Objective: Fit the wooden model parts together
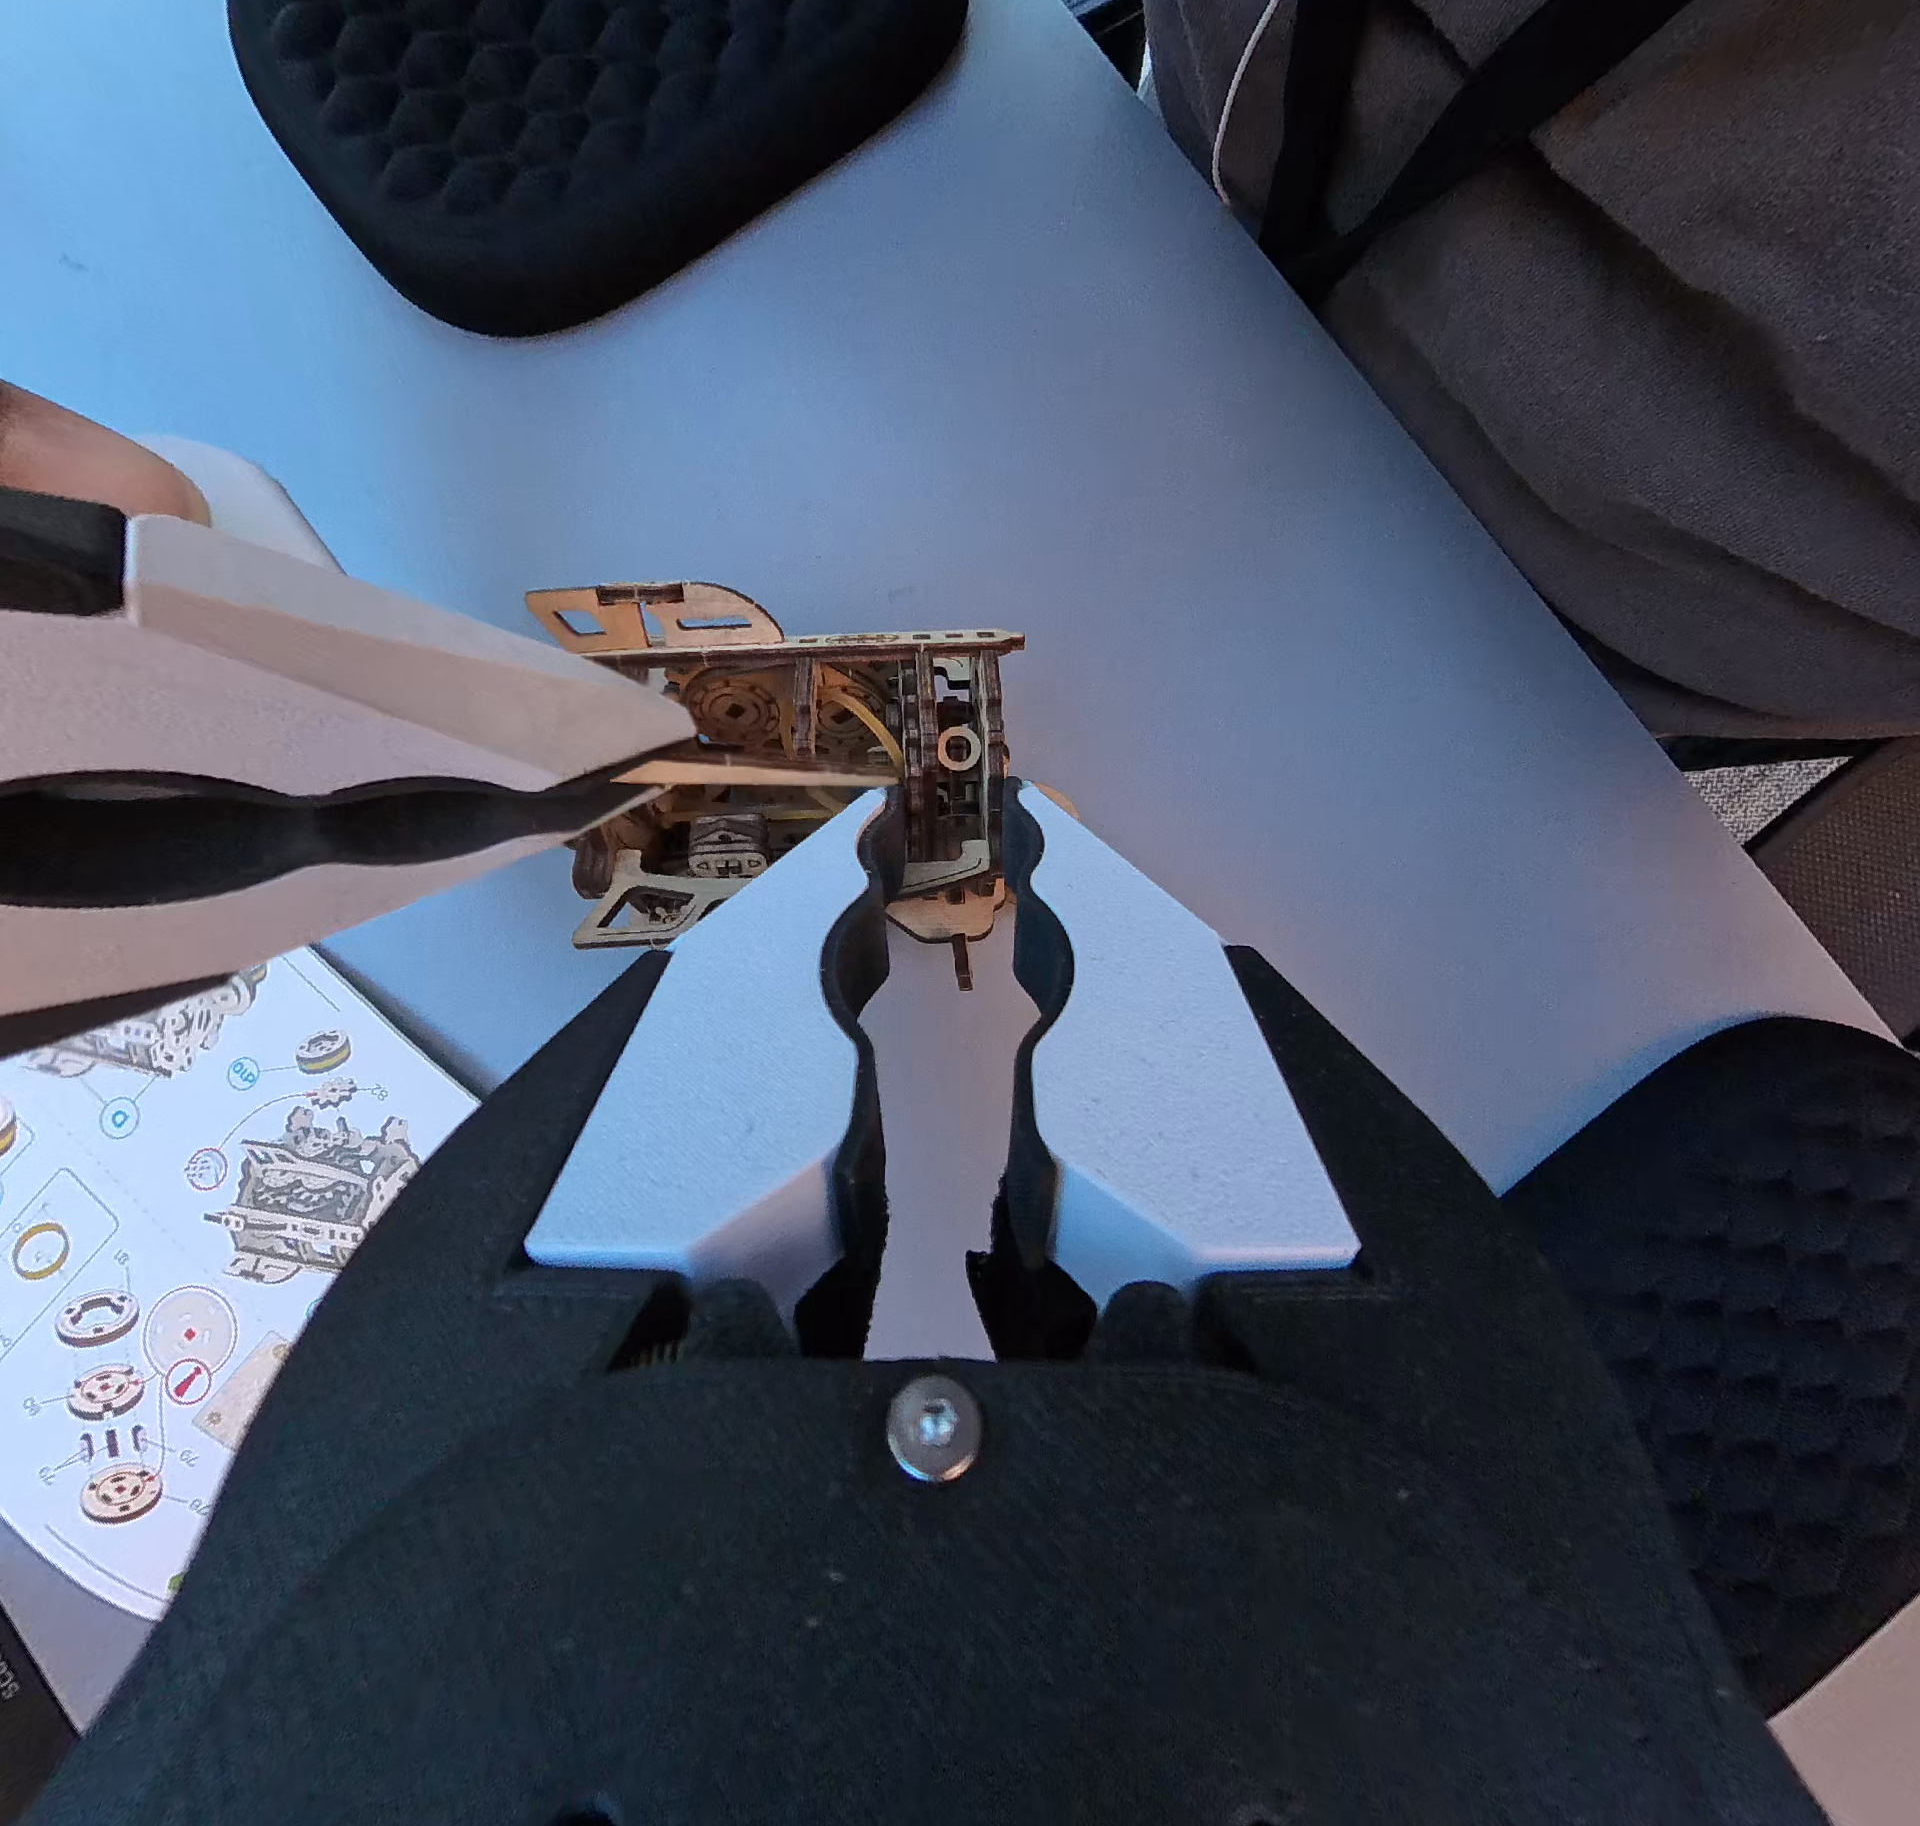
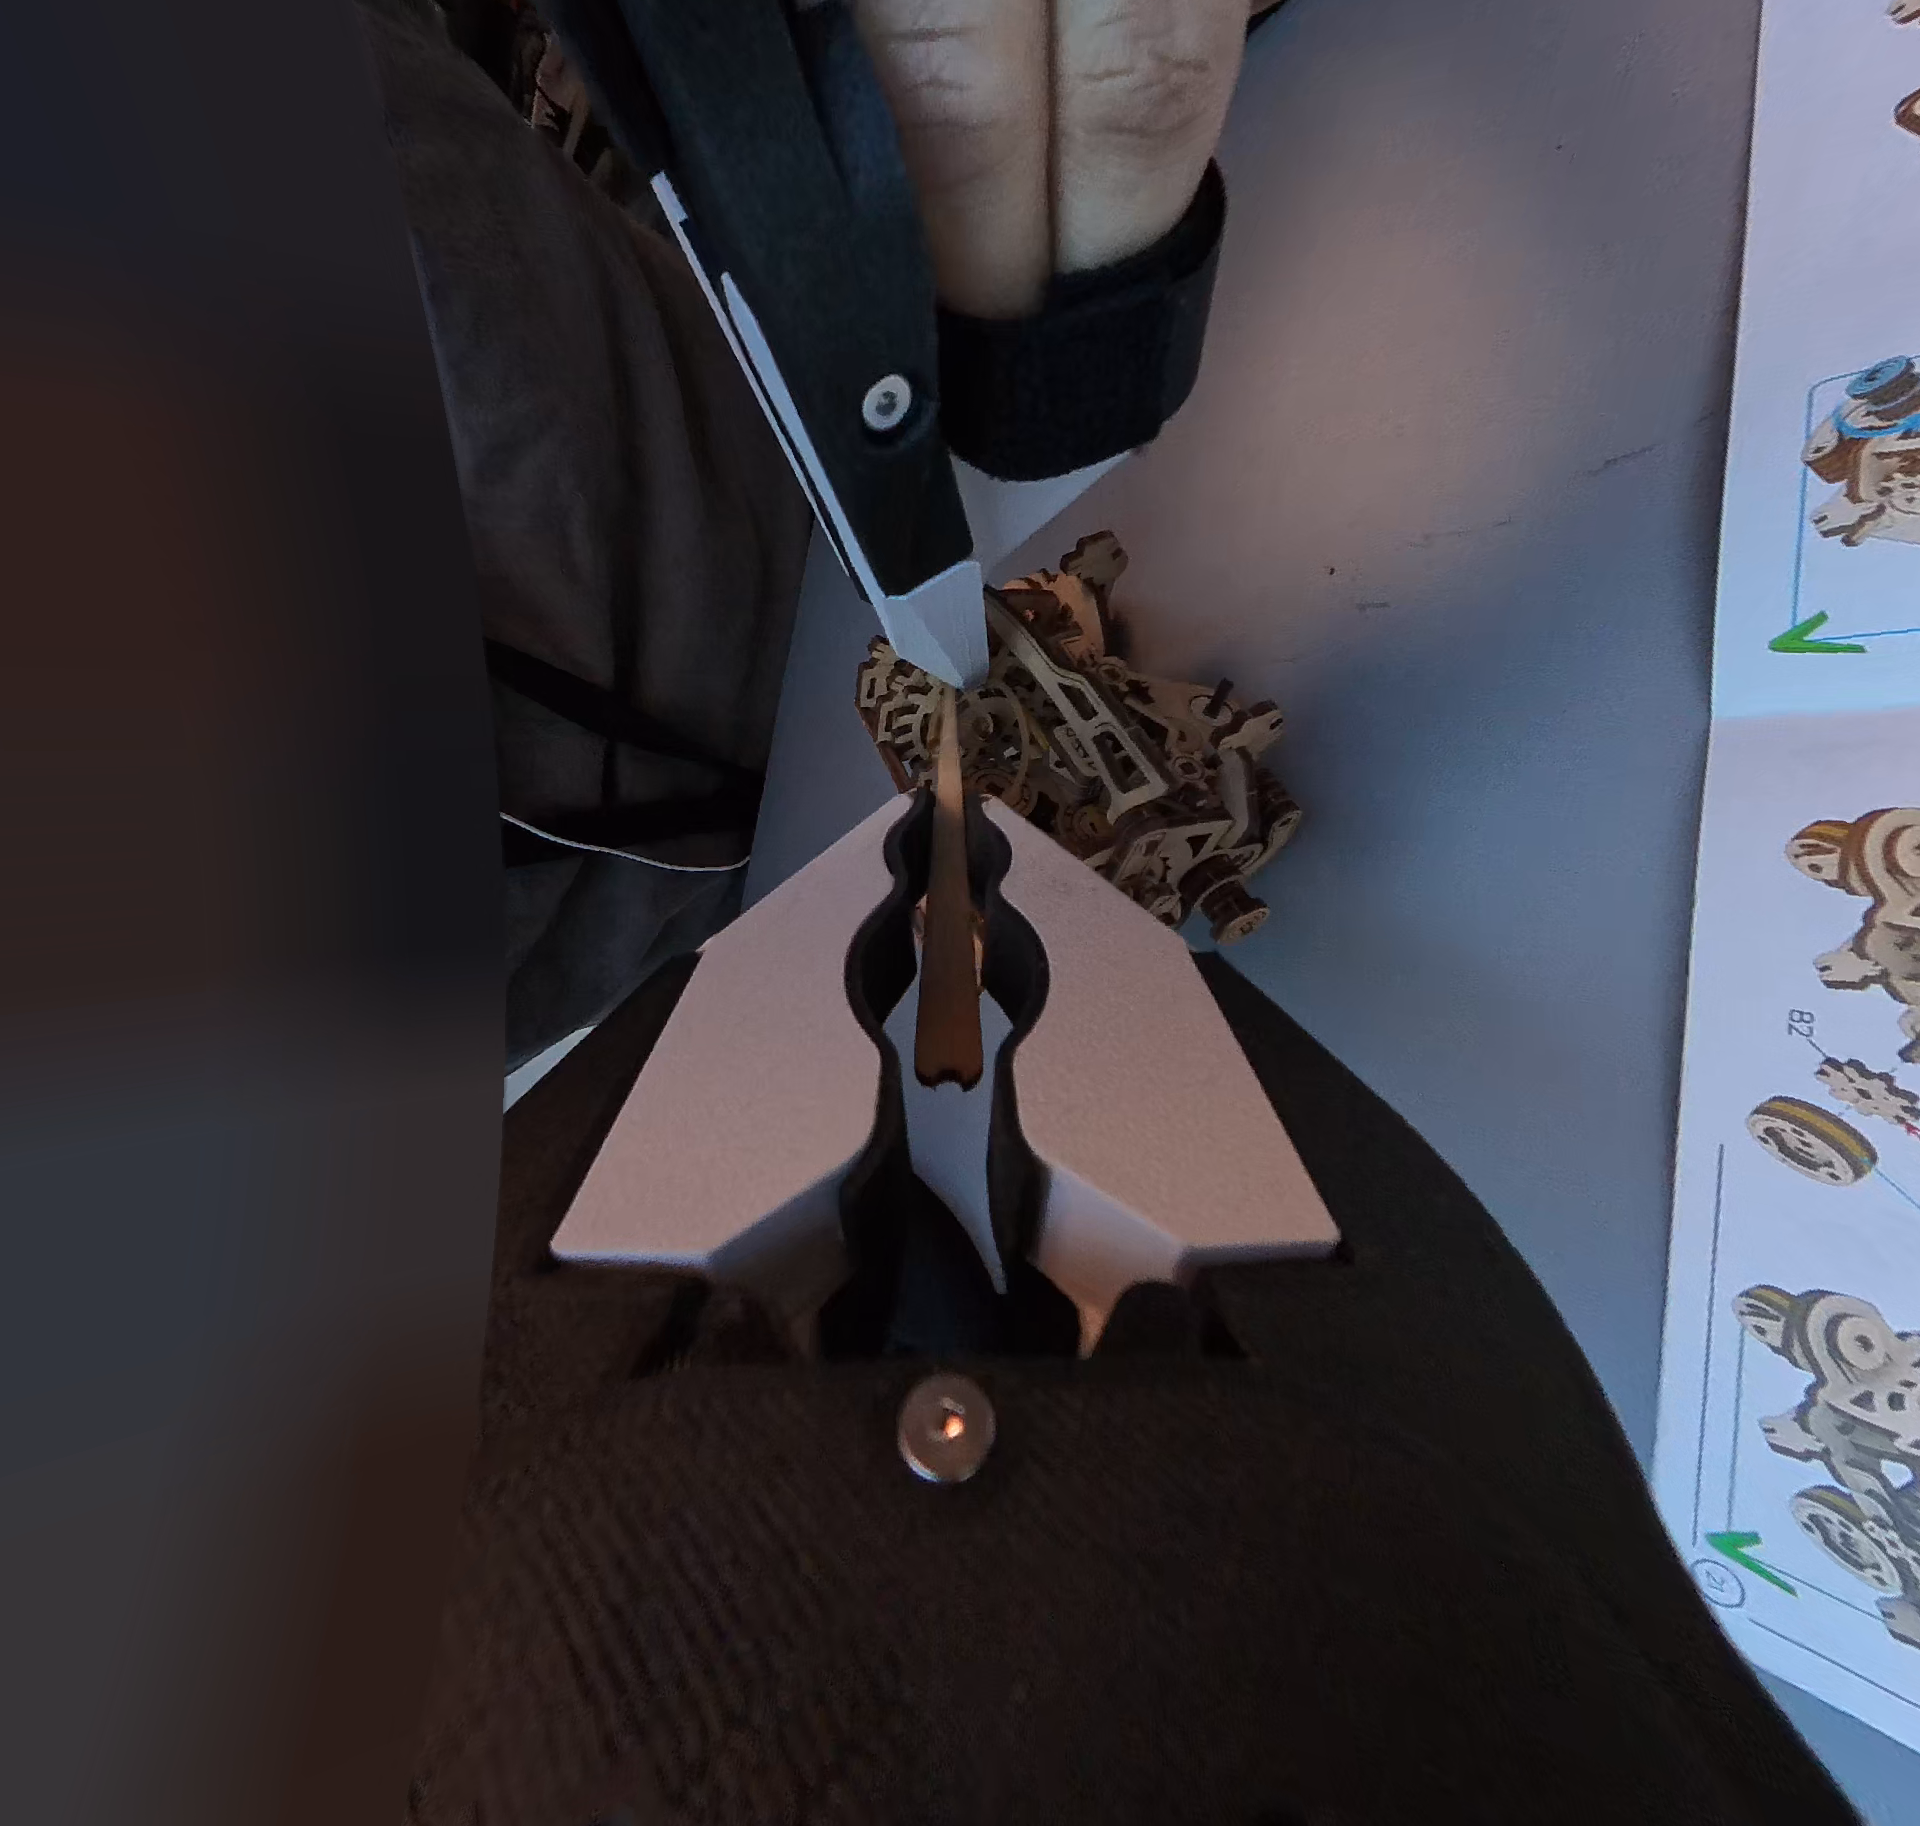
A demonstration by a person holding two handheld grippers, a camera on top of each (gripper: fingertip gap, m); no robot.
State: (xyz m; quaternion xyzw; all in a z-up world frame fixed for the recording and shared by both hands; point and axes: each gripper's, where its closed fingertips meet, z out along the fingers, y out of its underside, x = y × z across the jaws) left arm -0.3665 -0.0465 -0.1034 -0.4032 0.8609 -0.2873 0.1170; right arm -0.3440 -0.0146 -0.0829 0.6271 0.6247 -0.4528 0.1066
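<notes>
Wooden model (image 1: 831,727): on the table (image 1: 1195,571), clamped at one end between the left gripper's (image 1: 948,810) pads. Flat wooden part (image 2: 948,903): in the right gripper (image 2: 948,820), tip against the model. Instruction sheet (image 1: 156,1309): beside the model. Honeycomb pad (image 1: 582,93): behind it.

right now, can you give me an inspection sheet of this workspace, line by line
Surface: pale table, bare in the middle.
Job's things: wooden model, partly built, resting on the table; flat wooden piece being brought to it.
Clutter: instruction sheet beside the model; two black honeycomb pads on the table.
Grippers: left gripper clamped on one end of the model; right gripper pinching the flat piece edge-on.
Cables: thin white cord on the dark fabric.
Surroundings: grey fabric past the table edge; a hand on the left gripper.
</notes>
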